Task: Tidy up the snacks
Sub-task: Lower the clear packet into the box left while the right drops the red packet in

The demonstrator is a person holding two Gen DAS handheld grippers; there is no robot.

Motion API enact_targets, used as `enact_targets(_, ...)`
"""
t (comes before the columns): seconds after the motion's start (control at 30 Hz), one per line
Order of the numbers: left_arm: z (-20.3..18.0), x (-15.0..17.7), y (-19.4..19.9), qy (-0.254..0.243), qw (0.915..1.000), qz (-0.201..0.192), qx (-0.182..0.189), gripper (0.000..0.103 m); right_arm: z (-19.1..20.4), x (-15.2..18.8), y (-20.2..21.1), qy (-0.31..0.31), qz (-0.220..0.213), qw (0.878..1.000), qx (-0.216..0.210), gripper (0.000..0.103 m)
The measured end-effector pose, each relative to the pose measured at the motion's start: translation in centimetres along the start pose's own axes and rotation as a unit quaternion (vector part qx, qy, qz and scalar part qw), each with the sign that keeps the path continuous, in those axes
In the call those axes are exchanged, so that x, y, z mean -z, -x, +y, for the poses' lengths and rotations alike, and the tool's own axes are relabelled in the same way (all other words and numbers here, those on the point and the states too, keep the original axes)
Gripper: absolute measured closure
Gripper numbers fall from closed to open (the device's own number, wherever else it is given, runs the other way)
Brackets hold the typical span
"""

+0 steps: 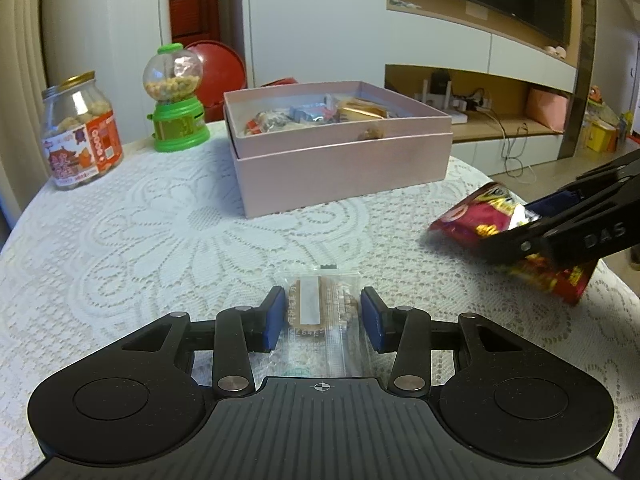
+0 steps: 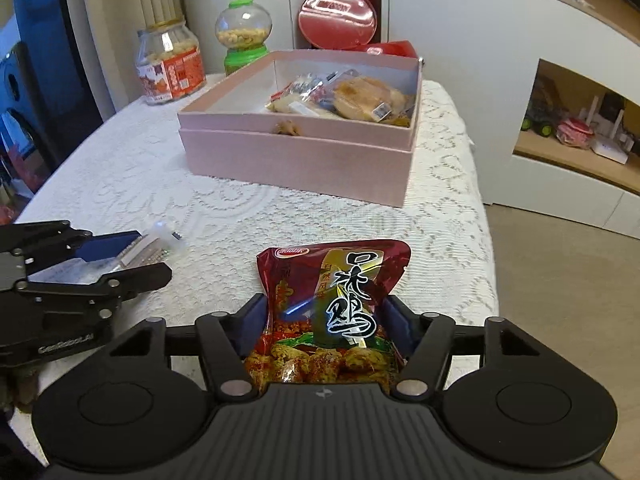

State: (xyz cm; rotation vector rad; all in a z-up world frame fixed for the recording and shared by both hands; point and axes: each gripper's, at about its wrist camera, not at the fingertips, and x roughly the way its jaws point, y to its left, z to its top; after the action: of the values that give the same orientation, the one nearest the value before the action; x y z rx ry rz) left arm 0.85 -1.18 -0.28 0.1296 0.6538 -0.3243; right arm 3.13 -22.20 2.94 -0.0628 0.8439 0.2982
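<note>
A pink box (image 1: 340,168) holding several wrapped snacks stands at the back of the lace-covered table; it also shows in the right wrist view (image 2: 296,160). My left gripper (image 1: 323,316) straddles a clear-wrapped biscuit packet (image 1: 320,312) on the cloth, its blue pads (image 1: 276,316) beside the wrapper with small gaps. My right gripper (image 2: 326,328) is shut on a red snack bag (image 2: 332,308), seen in the left wrist view (image 1: 488,220) at the table's right edge. The left gripper (image 2: 132,252) and its packet (image 2: 156,244) show at the left of the right wrist view.
A glass jar of snacks (image 1: 80,132) and a green candy dispenser (image 1: 176,100) stand at the back left. A red round tin (image 2: 338,18) stands behind the box. The table's right edge (image 2: 480,240) drops to the floor.
</note>
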Motion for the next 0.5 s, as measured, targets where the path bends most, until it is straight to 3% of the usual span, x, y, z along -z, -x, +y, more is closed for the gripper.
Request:
enact_targets(0.17, 0.3, -0.6, 0.4, 0.011, 0.9999, -0.002, 0.000, 0.061, -1.0, -0.6, 1.7, -0.017, -0.032, 0.999, 0.003, 0.042)
enact_targets(0.27, 0.2, -2.2, 1.9, 0.001, 0.9996, -0.029, 0.005, 0.061, -1.6, -0.8, 2.7, -0.020, -0.051, 0.998, 0.010, 0.042)
enact_targets(0.37, 0.5, -5.4, 3.2, 0.002, 0.9981, -0.061, 0.009, 0.061, -1.9, -0.6, 3.4, -0.023, -0.065, 0.998, 0.010, 0.042)
enact_targets(0.5, 1.9, -10.9, 2.8, 0.033, 0.9948, -0.087, 0.041, 0.061, -1.6, -0.4, 3.2, -0.025, -0.068, 0.997, 0.013, 0.042)
